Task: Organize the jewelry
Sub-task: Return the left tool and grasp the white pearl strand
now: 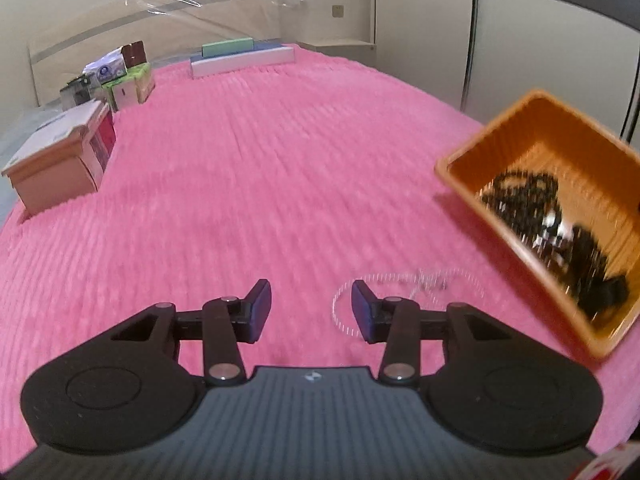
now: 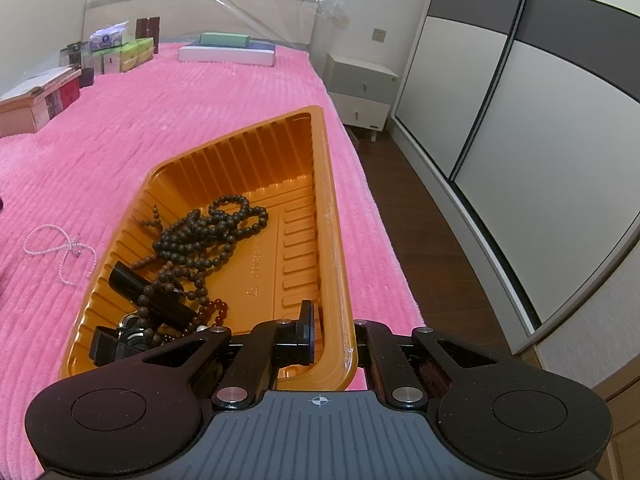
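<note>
A: Two views, one scene. Largest is the pink ribbed bedspread [image 2: 168, 128]; take the orange tray [image 2: 320, 168] on it as your landmark. Where do you stand relative to it?

B: Your right gripper [image 2: 332, 336] sits at the tray's near corner, tongs pressed together on the tray's wall: one finger [image 2: 306, 332] inside the wall, the other outside and mostly hidden behind the rim.

A: And what is in the tray?

B: Dark wooden bead strands [image 2: 208, 236] lie heaped in its near left half, over a black cylindrical object [image 2: 148, 296] and some smaller dark pieces that cannot be identified. The tray's far right half is bare.

A: Your left gripper [image 1: 311, 312]?

B: It is left of the tray, above the bedspread, tongs spread, nothing between them. That view is blurred.

A: The remaining jewelry?

B: One white beaded necklace [image 2: 60, 248] lies looped on the bedspread just left of the tray, outside it. In the left wrist view the same necklace [image 1: 400, 292] shows just beyond the right-hand fingertip [image 1: 362, 304]; contact cannot be told.

A: Background?

B: Beyond the tray, cardboard boxes [image 2: 40, 100] stand along the bedspread's left edge; flat boxes [image 2: 228, 54] lie by the headboard [image 2: 200, 12]. To the right of the tray are a nightstand [image 2: 360, 96] and a wardrobe [image 2: 520, 100].
</note>
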### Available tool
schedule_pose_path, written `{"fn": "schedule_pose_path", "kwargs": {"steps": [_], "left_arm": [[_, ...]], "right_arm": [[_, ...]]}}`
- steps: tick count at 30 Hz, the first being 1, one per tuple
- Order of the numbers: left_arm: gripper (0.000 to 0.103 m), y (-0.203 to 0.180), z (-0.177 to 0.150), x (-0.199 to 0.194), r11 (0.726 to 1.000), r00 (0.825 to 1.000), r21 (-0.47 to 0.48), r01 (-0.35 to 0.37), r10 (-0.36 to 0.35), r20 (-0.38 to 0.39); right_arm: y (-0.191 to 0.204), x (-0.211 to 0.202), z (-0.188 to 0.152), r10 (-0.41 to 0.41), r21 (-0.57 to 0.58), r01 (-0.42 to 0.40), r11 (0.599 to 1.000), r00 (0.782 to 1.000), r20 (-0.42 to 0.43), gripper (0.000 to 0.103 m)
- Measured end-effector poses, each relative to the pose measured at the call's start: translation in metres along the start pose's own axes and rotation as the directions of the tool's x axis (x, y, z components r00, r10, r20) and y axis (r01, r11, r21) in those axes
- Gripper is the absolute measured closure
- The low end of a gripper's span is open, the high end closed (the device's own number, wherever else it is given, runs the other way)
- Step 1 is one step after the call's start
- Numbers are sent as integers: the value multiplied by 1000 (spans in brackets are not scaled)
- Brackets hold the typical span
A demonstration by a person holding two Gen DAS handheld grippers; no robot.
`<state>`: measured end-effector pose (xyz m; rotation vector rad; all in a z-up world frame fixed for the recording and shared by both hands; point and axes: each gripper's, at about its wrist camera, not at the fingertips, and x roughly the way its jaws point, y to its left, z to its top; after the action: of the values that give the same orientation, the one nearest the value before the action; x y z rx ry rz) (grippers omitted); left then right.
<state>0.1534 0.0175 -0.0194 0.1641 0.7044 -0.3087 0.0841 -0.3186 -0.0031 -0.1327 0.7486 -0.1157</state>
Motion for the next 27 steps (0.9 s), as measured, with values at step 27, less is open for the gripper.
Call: {"fn": "schedule_pose_path", "kwargs": {"steps": [27], "left_arm": [[101, -16, -17, 60, 997, 997, -76, -4, -2, -76]], "right_arm": [[0, 7, 0, -15, 3, 16, 1000, 1000, -16, 97]]}}
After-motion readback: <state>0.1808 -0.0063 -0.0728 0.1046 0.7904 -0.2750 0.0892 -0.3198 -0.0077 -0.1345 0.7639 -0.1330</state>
